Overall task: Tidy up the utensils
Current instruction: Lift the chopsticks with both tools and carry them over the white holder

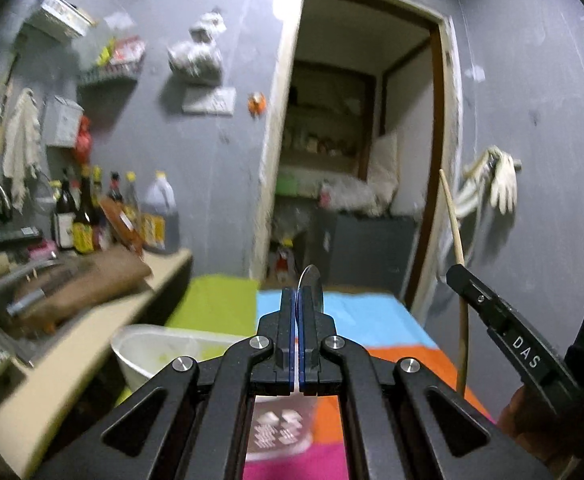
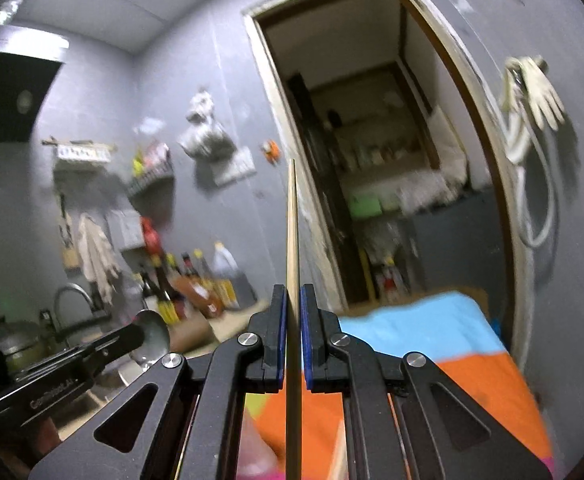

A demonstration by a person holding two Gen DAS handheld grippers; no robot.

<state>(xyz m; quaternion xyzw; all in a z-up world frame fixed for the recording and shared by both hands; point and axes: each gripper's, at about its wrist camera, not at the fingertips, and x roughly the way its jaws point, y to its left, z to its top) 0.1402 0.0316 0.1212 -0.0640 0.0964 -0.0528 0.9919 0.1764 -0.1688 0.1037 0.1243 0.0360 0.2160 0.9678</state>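
My left gripper is shut on a metal spoon, whose bowl sticks up edge-on past the fingertips. The spoon's bowl also shows in the right wrist view, beside the left gripper's black finger. My right gripper is shut on a wooden chopstick that stands upright between the blue pads. The chopstick also shows in the left wrist view, above the right gripper's finger. Both grippers are raised above a table with a striped cloth.
A white bowl and a pink container sit below the left gripper. A counter to the left holds several sauce bottles, a cutting board and a sink. An open doorway lies ahead; gloves hang on the wall.
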